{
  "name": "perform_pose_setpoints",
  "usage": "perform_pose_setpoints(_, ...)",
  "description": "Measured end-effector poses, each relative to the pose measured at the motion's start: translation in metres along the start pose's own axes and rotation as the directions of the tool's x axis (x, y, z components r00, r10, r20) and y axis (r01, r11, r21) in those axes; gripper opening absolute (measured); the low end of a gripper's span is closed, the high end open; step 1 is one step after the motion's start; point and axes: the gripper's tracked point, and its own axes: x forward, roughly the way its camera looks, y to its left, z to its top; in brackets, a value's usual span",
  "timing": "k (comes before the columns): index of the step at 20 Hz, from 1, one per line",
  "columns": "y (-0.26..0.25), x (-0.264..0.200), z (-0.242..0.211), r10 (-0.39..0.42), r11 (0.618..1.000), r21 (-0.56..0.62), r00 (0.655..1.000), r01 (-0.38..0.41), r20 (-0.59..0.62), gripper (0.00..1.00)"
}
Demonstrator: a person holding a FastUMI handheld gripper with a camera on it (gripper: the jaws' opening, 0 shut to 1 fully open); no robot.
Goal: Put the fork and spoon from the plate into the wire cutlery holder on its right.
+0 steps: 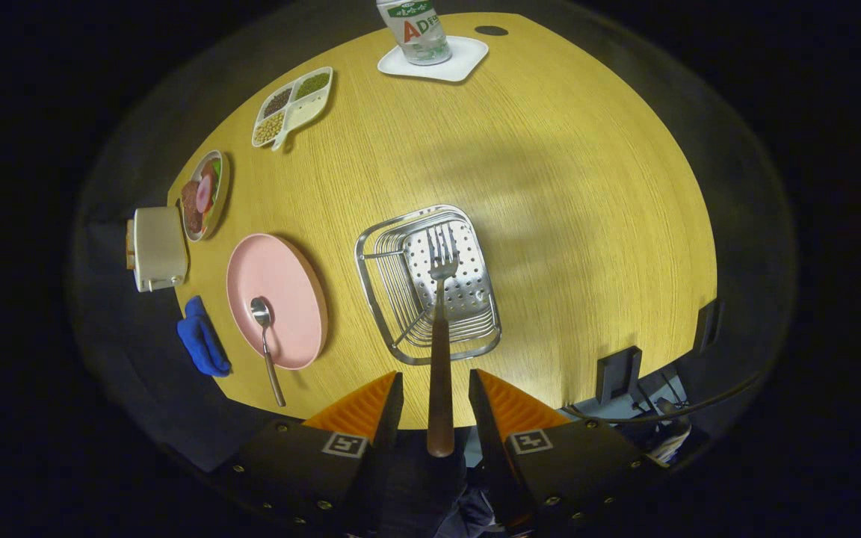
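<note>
We are viewing the gripper (435, 400) poised above the worktop (587, 187), with the fork (442, 329) lying in the gap between its fingers. The fingers are standing a little apart from the handle on each side, so we are reading the gripper as narrowly parted; whether either pad is touching the handle we cannot tell. The fork's tines are hanging over the wire cutlery holder (371, 288), just ahead of the fingers. The spoon (266, 340) is resting with its bowl on the pink plate (281, 280), its handle reaching past the near rim.

We are judging both utensils stiff and light, with polished metal heads that are likely slippery; the fork's dark handle is probably offering the surer hold. For the spoon, we are favouring the handle where it overhangs the plate.

By count, we are seeing one fork, one spoon, one plate and one holder; also one sectioned dish (292, 108), one food plate (205, 194), one blue cloth (202, 338), one bottle (415, 30) on one white coaster (468, 56), and one cream box (158, 248).
</note>
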Motion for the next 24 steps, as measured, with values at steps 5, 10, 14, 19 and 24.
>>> perform_pose_setpoints(5, 0.000, -0.021, -0.015, 0.023, 0.999, 0.021, 0.996, -0.025, 0.081, 0.54)
perform_pose_setpoints(10, 0.007, -0.037, -0.047, 0.040, 0.999, 0.001, 0.991, -0.040, 0.124, 0.54)
perform_pose_setpoints(14, 0.026, -0.036, -0.066, 0.049, 0.999, -0.020, 0.987, -0.046, 0.150, 0.54)
perform_pose_setpoints(19, 0.073, -0.022, -0.085, 0.080, 0.995, -0.071, 0.981, -0.069, 0.174, 0.54)
perform_pose_setpoints(24, 0.120, 0.002, -0.099, 0.103, 0.988, -0.127, 0.982, -0.084, 0.158, 0.54)
